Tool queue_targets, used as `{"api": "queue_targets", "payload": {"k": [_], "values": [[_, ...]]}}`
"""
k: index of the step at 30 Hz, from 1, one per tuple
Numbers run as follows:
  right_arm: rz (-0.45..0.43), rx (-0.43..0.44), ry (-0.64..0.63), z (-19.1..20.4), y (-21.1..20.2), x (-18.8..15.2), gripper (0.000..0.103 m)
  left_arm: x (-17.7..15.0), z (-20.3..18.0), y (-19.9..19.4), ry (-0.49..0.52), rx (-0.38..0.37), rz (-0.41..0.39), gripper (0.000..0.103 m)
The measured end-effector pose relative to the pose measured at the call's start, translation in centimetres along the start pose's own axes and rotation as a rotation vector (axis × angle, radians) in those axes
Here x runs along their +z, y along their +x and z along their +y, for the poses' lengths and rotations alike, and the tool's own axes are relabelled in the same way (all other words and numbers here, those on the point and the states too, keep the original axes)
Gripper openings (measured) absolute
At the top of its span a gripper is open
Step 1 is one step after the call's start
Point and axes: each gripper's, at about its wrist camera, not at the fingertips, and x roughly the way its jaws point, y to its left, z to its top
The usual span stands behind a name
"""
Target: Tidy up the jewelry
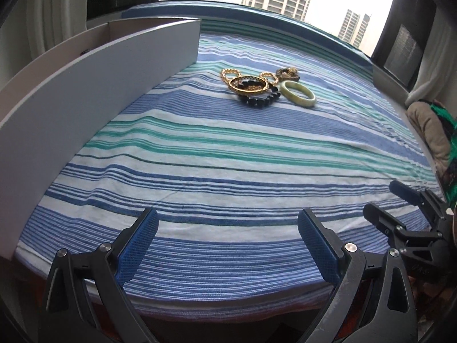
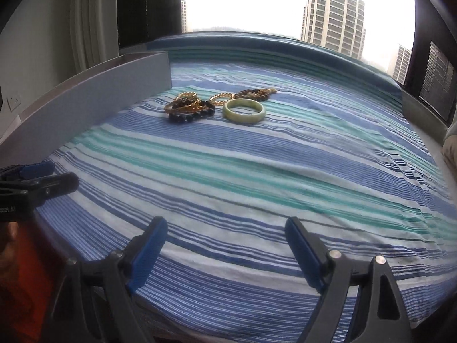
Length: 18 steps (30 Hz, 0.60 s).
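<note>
Jewelry pile (image 2: pixel 217 104) on striped cloth (image 2: pixel 257 171), beside grey tray (image 2: pixel 94 100)

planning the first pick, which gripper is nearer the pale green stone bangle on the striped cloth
Right, by a small and uncertain margin. The pale green stone bangle lies ahead of the open right gripper; from the open left gripper it sits ahead and further rightward.

Woven striped cloth (image 2: pixel 257 171) – matt, ribbed; polished jade-like bangle (image 2: pixel 244 111); shiny gold-metal bracelets (image 2: pixel 182 103); glossy dark beads (image 2: pixel 190 116) – smooth grey panel (image 1: pixel 85 91).
</note>
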Motion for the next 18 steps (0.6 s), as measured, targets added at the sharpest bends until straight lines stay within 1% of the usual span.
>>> {"api": "queue_targets", "payload": {"k": [2, 6, 12, 18], "values": [[0.013, 0.001, -0.004, 0.3, 0.2, -0.1, 0.086, -0.1, -0.2, 0.1, 0.02, -0.008, 0.007, 0.098], [0.023, 0.023, 0.038, 0.0, 0.1, -0.3, 0.086, -0.1, -0.6, -0.5, 0.051, -0.009, -0.019, 0.098], [0.007, 0.026, 0.058, -0.4, -0.4, -0.1, 0.086, 0.1, -0.6, -0.6, 0.061, 0.01, -0.008, 0.099], [-0.032, 0.043, 0.03, 0.3, -1.2, 0.2, 0.086, 0.3, -0.2, -1.3, 0.045, 0.012, -0.021, 0.099]]}}
